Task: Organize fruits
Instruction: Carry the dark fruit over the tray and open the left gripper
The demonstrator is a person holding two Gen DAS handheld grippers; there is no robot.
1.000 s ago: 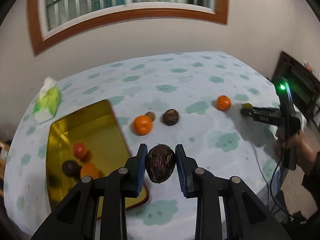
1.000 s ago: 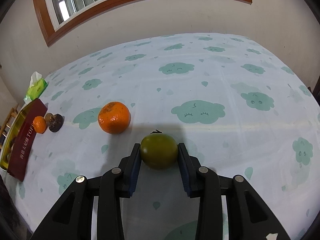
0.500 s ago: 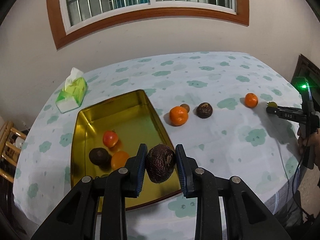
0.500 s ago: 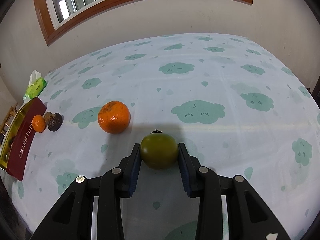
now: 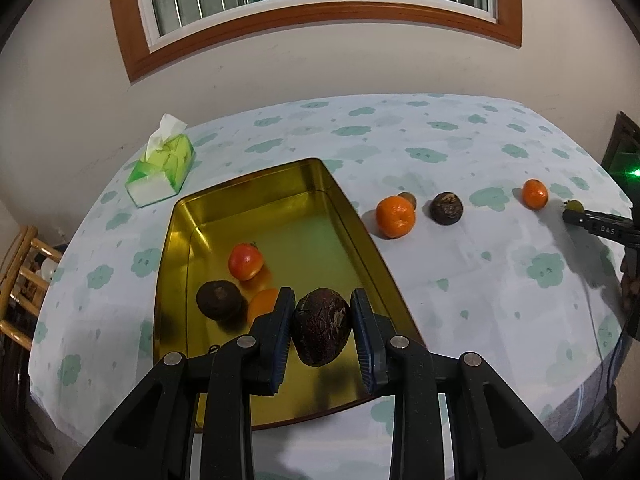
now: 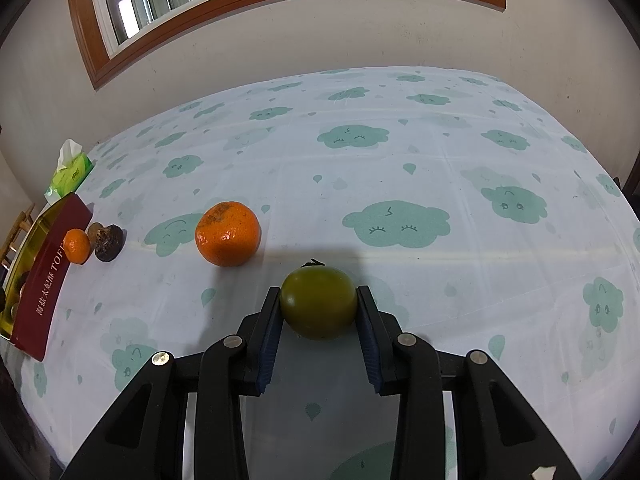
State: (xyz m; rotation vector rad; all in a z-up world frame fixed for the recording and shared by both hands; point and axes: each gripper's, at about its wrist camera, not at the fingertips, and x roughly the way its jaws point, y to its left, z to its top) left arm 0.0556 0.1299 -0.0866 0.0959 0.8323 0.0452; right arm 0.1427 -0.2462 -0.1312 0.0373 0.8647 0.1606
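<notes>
1. Two grippers each held a fruit: the left gripper [image 5: 322, 330] had its jaws pinched on a dark wrinkled fruit [image 5: 321, 326] over the near end of the gold tin [image 5: 256, 188], and the right gripper [image 6: 318, 320] had its jaws pinched on a green fruit [image 6: 318, 302] low over the cloth [image 6: 400, 152].
2. We judged the step was setting the dark fruit into the tin; it was best lowered onto bare floor right of the fruit already there, close to the bottom before letting go, so it would not roll or knock them.
3. We counted three fruit in the tin: a red one [image 5: 245, 261], a dark one [image 5: 218, 300] and an orange one [image 5: 262, 302].
4. On the cloth we counted four loose: two oranges [image 5: 395, 216] [image 5: 535, 193], one dark fruit [image 5: 447, 208] and one small brownish fruit [image 5: 409, 199] half hidden behind the nearer orange.
5. One tissue pack [image 5: 162, 168] sat beyond the tin.
</notes>
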